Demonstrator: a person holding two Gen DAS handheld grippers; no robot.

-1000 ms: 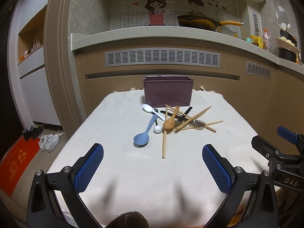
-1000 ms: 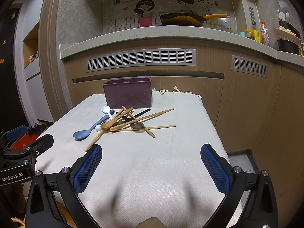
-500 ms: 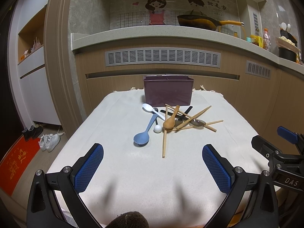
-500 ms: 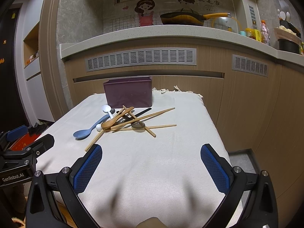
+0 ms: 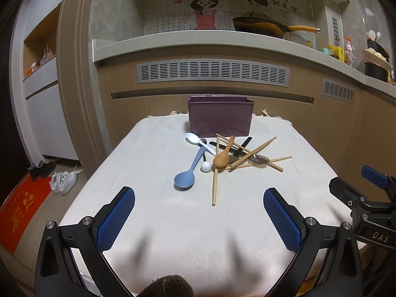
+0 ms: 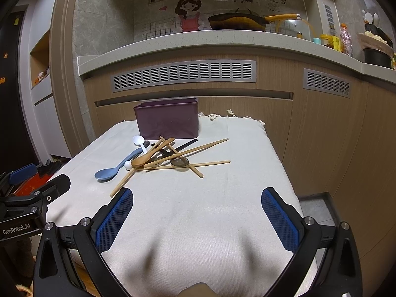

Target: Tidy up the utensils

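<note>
Behind the tangled utensils stands a purple bin; both grippers' jaws spread wide, empty.

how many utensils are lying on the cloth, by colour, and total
blue spoon: 1
white spoon: 1
wooden spoon: 1
dark translucent spoon: 1
wooden chopsticks: 4, as far as the overlapping pile shows
dark-handled piece with a white ball end: 1
black utensil, partly buried: at least 1
total: about 10

Almost nothing differs: the right gripper sits a touch farther forward, so the purple box looks marginally nearer.
</note>
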